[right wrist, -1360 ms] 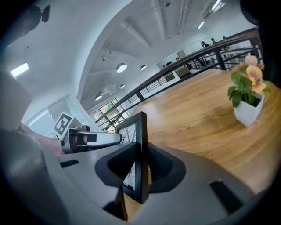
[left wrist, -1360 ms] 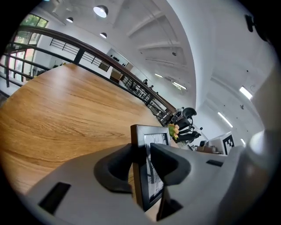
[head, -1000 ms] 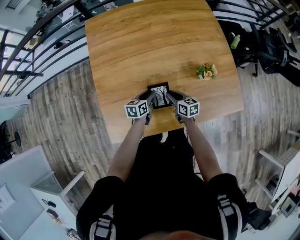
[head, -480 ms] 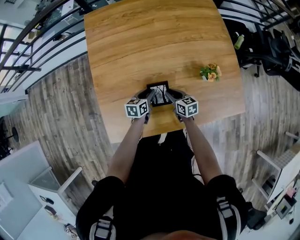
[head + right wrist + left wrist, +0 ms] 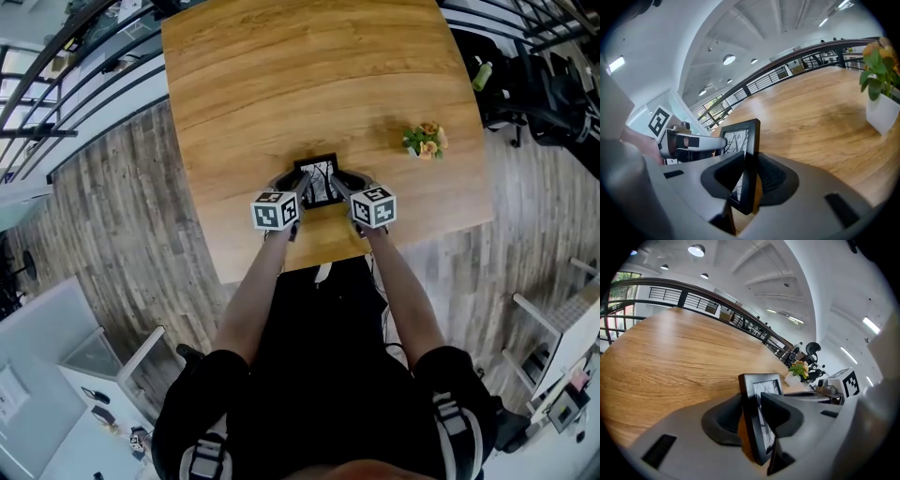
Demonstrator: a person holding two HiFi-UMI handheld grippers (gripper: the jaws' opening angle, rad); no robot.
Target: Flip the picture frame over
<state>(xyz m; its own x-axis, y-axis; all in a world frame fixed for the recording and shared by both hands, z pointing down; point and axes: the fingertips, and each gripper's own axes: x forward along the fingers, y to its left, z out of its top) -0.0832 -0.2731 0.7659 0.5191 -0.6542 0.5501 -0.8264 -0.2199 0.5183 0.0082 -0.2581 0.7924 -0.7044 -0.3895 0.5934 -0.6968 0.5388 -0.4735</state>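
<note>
A wooden table (image 5: 281, 84) is shown from above. Near its 6 o'clock edge a black picture frame (image 5: 320, 178) is clamped at 9 o'clock by the left gripper (image 5: 300, 185) and at 3 o'clock by the right gripper (image 5: 339, 184), whose jaws are opening around it. At 2 o'clock, a plant is held in a white pot (image 5: 424, 142).

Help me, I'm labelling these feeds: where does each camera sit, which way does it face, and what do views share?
Head view: on the person's head, facing steeply down at the table; shows torso, arms, left gripper and right gripper clamping the frame.
Left gripper view: on that gripper, looking along its own jaws across the table toward the railing.
Right gripper view: on that gripper, looking along its own jaws, plant at right.
Shared: both gripper views show the frame and the other gripper.
</note>
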